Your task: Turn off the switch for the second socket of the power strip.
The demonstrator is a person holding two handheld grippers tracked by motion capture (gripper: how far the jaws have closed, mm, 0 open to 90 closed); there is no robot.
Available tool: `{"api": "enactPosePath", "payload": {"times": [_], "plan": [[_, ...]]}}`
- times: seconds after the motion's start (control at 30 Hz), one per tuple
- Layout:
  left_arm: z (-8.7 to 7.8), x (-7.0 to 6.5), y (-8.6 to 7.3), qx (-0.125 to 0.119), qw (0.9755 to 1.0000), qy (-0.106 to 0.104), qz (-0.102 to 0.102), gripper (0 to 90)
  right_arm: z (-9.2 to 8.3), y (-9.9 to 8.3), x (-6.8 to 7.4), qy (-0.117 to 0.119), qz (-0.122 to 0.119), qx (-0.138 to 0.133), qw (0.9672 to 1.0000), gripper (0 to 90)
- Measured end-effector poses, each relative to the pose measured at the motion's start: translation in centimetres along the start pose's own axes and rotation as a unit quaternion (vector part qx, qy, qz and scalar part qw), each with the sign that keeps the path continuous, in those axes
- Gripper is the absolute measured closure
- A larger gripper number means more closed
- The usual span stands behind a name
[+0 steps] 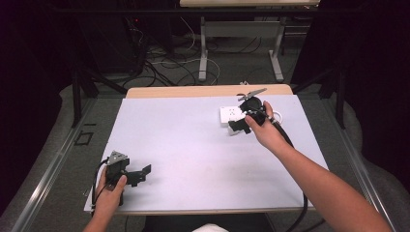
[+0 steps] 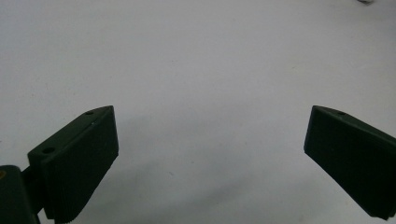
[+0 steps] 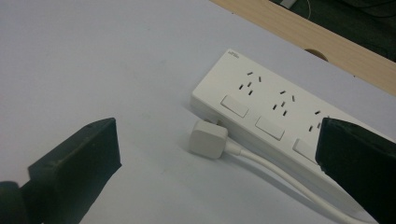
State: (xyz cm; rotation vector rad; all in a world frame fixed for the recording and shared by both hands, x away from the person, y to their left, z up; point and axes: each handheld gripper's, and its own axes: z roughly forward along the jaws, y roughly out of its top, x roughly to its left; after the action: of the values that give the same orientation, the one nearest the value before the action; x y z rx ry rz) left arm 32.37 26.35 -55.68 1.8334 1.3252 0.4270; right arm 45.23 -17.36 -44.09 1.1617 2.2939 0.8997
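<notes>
Right tool (image 1: 240,126) over power strip (image 3: 280,109)

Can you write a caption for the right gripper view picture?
Open claw hovering over a white plug lying beside a power strip.

We saw a white sheet (image 1: 193,145) covering most of the table (image 1: 203,91), whose wooden far edge stayed bare. A white power strip (image 3: 280,112) lay far right on the sheet, and a white plug (image 3: 208,139) with its cord (image 3: 275,170) lay just beside its near side. Beyond the table, cables (image 1: 164,63) sprawled on the floor near a second table's legs (image 1: 203,48).
</notes>
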Motion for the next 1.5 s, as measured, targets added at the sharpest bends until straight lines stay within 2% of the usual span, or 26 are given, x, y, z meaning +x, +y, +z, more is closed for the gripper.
{"api": "enactPosePath", "payload": {"times": [0.23,0.43,0.6,0.8,0.97,1.1,1.17,1.2,1.5], "plan": [[0.1,-0.1,0.0,-0.003,1.0,0.0,0.0,2.9,-1.3,-1.2,0.1,0.01,0.007,-0.002,0.9999,0.0],[0.2,-0.2,0.0,-0.003,1.0,0.0,0.002,3.0,-2.3,-3.0,0.2,0.015,0.004,-0.008,0.9999,0.0],[0.1,-0.2,0.0,-0.004,1.0,0.0,0.0,3.0,-2.7,-4.4,0.6,0.024,0.011,-0.012,0.9996,0.0],[0.1,-0.2,0.0,-0.003,1.0,0.0,0.001,2.9,-3.2,-5.6,1.1,0.023,0.004,-0.015,0.9996,0.0],[0.1,-0.2,0.0,-0.003,1.0,0.001,0.001,3.0,-3.7,-7.1,1.6,0.035,0.009,-0.017,0.9992,0.0],[0.1,-0.3,0.0,-0.004,1.0,0.002,0.001,3.0,-4.0,-7.9,1.8,0.036,0.005,-0.019,0.9992,0.0],[0.1,-0.2,0.0,-0.003,1.0,0.002,0.002,2.9,-4.1,-8.5,1.8,0.045,0.01,-0.018,0.9988,0.0],[0.1,-0.2,0.0,-0.004,1.0,0.002,0.002,2.9,-4.3,-9.1,1.8,0.05,0.02,-0.024,0.9982,0.0],[0.0,-0.2,0.0,0.001,1.0,0.0,0.003,2.9,-4.6,-12.3,1.1,0.053,0.061,-0.039,0.9959,0.0]]}}
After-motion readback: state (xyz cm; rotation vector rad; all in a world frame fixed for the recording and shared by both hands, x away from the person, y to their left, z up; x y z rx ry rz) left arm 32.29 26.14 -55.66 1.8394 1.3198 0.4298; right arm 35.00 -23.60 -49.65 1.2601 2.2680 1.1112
